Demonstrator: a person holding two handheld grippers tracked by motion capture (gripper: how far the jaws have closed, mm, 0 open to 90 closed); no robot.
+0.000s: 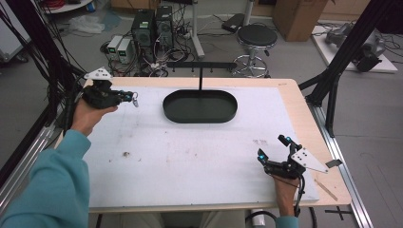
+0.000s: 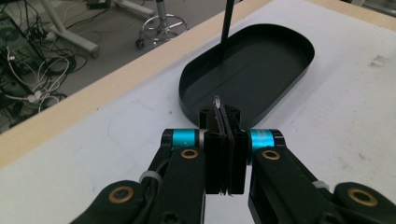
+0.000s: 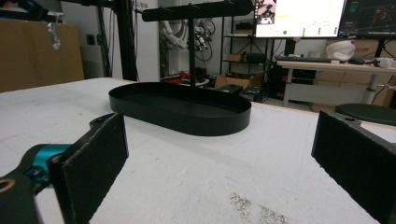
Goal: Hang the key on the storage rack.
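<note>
A small metal piece carried toward the hanger stand

The small metal piece (image 1: pixel 135 99) is pinched by the left hand-held gripper (image 2: pixel 223 122) for hanging on the stand (image 1: pixel 201 66); the right hand-held gripper (image 1: pixel 274 148) is rested spread on the surface (image 1: pixel 190 156).

No text, label, brand, number or sign can be read in any of the views.

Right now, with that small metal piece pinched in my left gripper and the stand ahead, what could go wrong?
1. The left gripper holds the small metal piece only by a thin edge at the pad tips; it could slip and drop onto the table.
2. The stand's crossbar rides on one thin post above the black tray; a bump might rock it.
3. The right gripper rests open and far off, probably too distant to steady anything.
</note>
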